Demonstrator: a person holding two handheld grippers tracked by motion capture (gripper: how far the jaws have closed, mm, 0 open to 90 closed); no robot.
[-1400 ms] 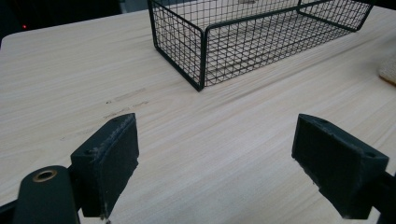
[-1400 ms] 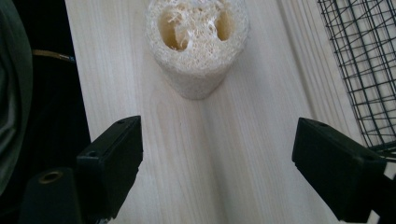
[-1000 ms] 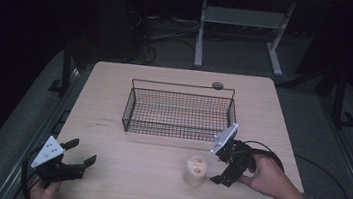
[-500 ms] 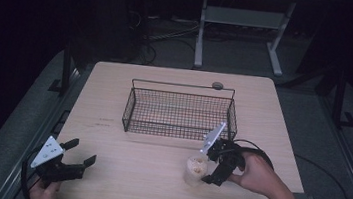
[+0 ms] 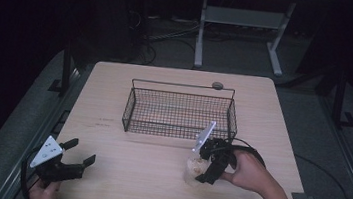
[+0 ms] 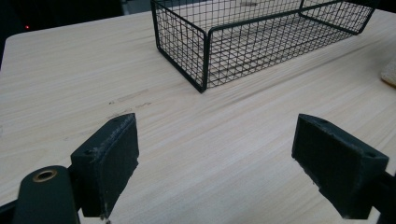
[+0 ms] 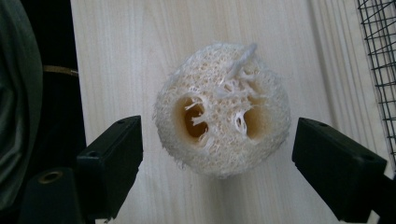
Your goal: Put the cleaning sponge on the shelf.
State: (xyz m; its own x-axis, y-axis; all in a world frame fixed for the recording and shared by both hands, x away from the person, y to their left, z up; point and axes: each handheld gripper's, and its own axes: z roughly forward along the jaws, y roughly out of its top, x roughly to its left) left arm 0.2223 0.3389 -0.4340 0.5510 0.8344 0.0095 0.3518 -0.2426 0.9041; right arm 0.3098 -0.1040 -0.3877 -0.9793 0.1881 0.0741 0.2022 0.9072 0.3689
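A pale loofah sponge (image 7: 222, 109) sits on the wooden tabletop (image 5: 148, 151), at five o'clock from the wire basket (image 5: 179, 111). The right gripper (image 5: 200, 167) straddles it, jaws apart, not touching. The left gripper (image 5: 80, 153) rests at seven o'clock, jaws wide apart.

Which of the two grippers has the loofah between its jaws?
The right gripper: its open jaws flank the loofah. The left gripper has bare table between its jaws.
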